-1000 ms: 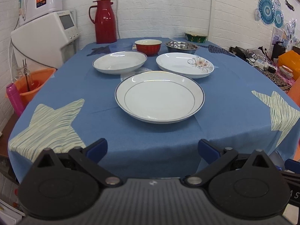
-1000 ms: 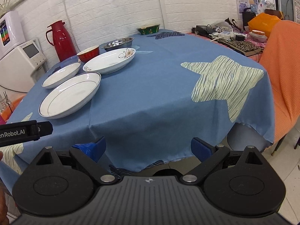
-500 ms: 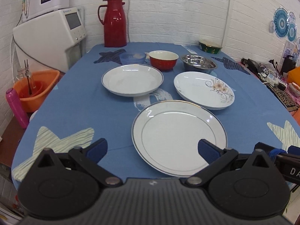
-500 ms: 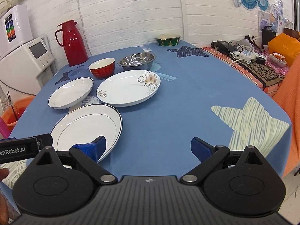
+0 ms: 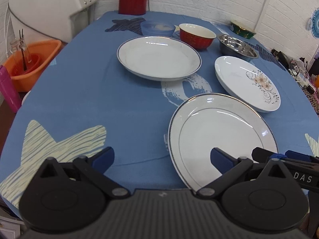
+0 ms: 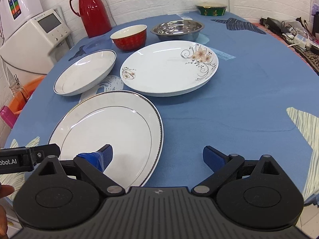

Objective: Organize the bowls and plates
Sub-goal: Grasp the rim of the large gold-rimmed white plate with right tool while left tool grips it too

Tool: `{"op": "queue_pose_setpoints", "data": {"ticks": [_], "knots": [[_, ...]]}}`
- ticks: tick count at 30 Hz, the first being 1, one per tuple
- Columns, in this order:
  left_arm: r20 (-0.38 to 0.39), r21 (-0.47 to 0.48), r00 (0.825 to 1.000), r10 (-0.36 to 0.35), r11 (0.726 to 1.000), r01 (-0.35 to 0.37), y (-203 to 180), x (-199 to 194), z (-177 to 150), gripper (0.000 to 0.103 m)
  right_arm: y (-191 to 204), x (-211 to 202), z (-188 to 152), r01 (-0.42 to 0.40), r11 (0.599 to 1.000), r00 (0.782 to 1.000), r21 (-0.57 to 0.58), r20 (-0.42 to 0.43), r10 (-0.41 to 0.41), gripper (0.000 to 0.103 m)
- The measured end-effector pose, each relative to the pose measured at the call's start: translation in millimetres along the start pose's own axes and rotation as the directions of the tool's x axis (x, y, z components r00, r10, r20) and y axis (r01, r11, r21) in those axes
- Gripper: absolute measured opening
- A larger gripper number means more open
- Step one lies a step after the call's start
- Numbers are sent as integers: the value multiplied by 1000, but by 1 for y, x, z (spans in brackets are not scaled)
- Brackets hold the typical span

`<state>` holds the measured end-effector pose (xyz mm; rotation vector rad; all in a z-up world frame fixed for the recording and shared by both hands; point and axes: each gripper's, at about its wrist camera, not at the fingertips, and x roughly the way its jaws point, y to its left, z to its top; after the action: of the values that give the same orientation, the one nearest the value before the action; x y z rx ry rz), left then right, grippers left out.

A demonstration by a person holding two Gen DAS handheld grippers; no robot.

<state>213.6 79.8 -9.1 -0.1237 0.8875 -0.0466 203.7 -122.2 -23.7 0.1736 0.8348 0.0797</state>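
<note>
Closing in since 1 second ago, your wide-open, empty left gripper point(image 5: 161, 159) and right gripper point(image 6: 157, 156) now flank the white silver-rimmed round plate point(image 6: 111, 131); stacking can begin.

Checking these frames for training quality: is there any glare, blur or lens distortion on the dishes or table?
Left wrist view: sharp near the centre, white streaks of glare on the nearest plate, table edge bowed by the fisheye, corners darkened. Right wrist view: also sharp, highlights on the red jug and steel bowl, brick wall lines curved.
</note>
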Motion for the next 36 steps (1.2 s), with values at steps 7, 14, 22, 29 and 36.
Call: {"op": "queue_pose_setpoints", "data": {"ticks": [7,14,22,29,36], "knots": [[-43,12,999,-5,1000,6,-4,27,9,102,13,16,7,27,998,999,-64,-20,-28,85],[-56,51,997,45,998,-42,-4,40,10,102,14,22,5,43,992,999,-115,10,-42,88],[-42,67,998,43,997,-40,-8,41,9,102,15,22,3,7,986,1000,-169,26,-3,88],[-43,85,999,24,996,-21,-8,43,11,102,34,26,2,-96,952,995,-291,-13,96,86],[-36,114,999,1,993,3,-11,43,11,101,28,23,0,-126,945,991,-303,7,135,80]]}}
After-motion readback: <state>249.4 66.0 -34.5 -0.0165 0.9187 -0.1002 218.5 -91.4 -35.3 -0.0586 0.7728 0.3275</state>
